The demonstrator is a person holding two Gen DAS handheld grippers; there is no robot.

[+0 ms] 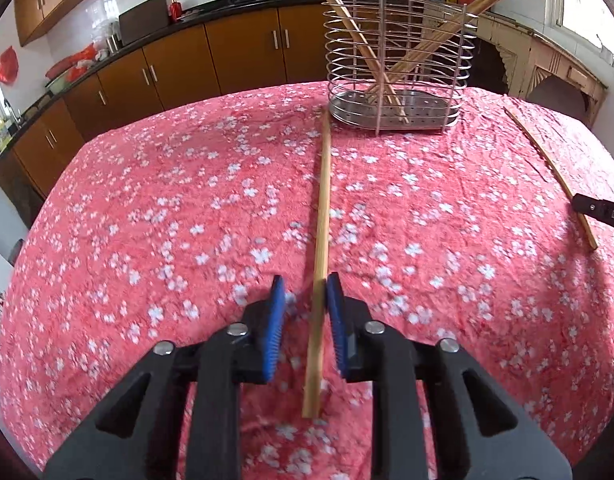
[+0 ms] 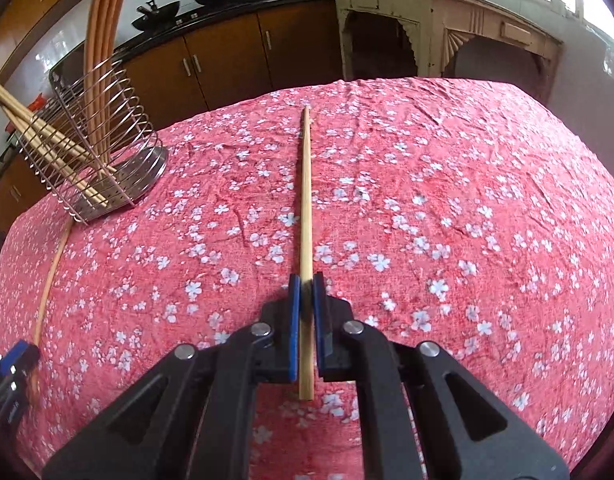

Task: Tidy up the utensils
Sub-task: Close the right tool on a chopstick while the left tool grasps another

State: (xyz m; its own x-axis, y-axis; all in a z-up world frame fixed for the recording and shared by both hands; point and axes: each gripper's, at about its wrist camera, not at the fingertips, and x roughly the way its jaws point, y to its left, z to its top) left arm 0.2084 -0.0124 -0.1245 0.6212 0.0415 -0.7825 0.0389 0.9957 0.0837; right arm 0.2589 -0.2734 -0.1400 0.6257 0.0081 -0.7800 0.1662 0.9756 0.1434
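A wire utensil holder (image 1: pixel 399 68) with several wooden chopsticks in it stands at the table's far side; it also shows in the right wrist view (image 2: pixel 95 148). My left gripper (image 1: pixel 305 292) is open around a chopstick (image 1: pixel 323 216) that lies on the pink flowered cloth, its tip near the holder. The chopstick touches the right pad (image 1: pixel 336 312). My right gripper (image 2: pixel 305 292) is shut on another chopstick (image 2: pixel 305 200) that points away over the cloth. That chopstick (image 1: pixel 547 168) and a right finger (image 1: pixel 599 212) show at the right of the left wrist view.
The table (image 1: pixel 147 200) is covered in a pink flowered cloth. Brown kitchen cabinets (image 1: pixel 187 64) and a counter with woks stand behind. A cream wooden sideboard (image 2: pixel 447 28) stands at the back right. The left gripper (image 2: pixel 11 384) shows at the left edge of the right wrist view.
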